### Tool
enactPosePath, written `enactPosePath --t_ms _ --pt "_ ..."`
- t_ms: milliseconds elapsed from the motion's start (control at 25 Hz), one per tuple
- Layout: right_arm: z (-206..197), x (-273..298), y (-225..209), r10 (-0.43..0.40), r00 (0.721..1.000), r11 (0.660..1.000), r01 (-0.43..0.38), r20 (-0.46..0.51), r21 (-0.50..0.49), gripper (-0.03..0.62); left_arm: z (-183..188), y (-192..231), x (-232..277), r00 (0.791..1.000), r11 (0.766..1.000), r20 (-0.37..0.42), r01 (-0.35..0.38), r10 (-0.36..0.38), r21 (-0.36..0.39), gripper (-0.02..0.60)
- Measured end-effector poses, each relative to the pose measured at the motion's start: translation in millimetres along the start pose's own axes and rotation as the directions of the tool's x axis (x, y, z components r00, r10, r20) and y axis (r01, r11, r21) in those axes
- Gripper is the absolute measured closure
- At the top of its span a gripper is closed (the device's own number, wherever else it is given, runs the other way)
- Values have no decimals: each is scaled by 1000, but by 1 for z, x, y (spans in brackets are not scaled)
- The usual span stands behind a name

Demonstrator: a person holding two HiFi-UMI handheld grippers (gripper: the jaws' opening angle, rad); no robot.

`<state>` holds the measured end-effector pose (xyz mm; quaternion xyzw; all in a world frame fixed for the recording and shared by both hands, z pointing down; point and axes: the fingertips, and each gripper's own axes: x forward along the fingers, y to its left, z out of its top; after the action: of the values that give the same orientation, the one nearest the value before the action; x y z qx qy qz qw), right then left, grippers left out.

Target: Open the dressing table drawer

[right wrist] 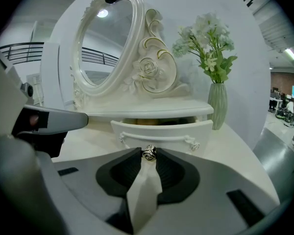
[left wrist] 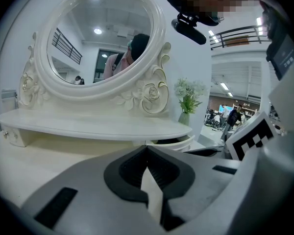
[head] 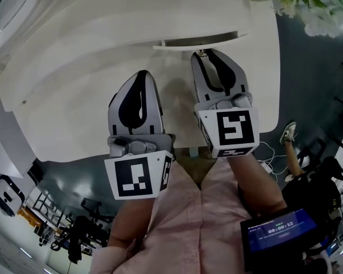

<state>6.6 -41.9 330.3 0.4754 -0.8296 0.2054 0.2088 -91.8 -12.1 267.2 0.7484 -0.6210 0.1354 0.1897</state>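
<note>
**Drawer partly out, right gripper clamped on its knob**

The drawer (right wrist: 161, 130) of the white dressing table (head: 97, 96) stands pulled a little way out from under the raised shelf (right wrist: 152, 109). A dark gap shows above its curved front, with something yellowish inside that cannot be made out. It sits at the right part of the table, below the carved base of the mirror (right wrist: 105, 38) and just left of the vase (right wrist: 217, 104). The front carries a moulded garland with a rosette at each end and a small silver rose-shaped knob (right wrist: 148, 152) at its middle.

The right gripper (right wrist: 148, 156) grasps that knob: the tips of its two jaws press on it from either side, and the jaws splay apart behind it. In the head view this gripper (head: 207, 56) reaches forward to the drawer's edge (head: 197, 42).

The left gripper (head: 142, 76) hovers over the bare tabletop beside it, nearer the person and clear of the drawer. Its jaws (left wrist: 147, 150) meet at the tips, clenched on nothing.

White flowers (right wrist: 206, 35) with green leaves rise from the pale green vase. A pink shirt (head: 183, 221) fills the lower part of the head view, with a small lit screen (head: 279, 232) at its right.
</note>
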Motion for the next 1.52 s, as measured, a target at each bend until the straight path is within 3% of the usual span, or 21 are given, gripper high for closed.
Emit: enactPosePath --t_ms 1520 --pt "-17 -18 -2 2 1000 1000 -2 -3 9 490 -7 -18 -8 1000 1000 3 13 -13 16 560"
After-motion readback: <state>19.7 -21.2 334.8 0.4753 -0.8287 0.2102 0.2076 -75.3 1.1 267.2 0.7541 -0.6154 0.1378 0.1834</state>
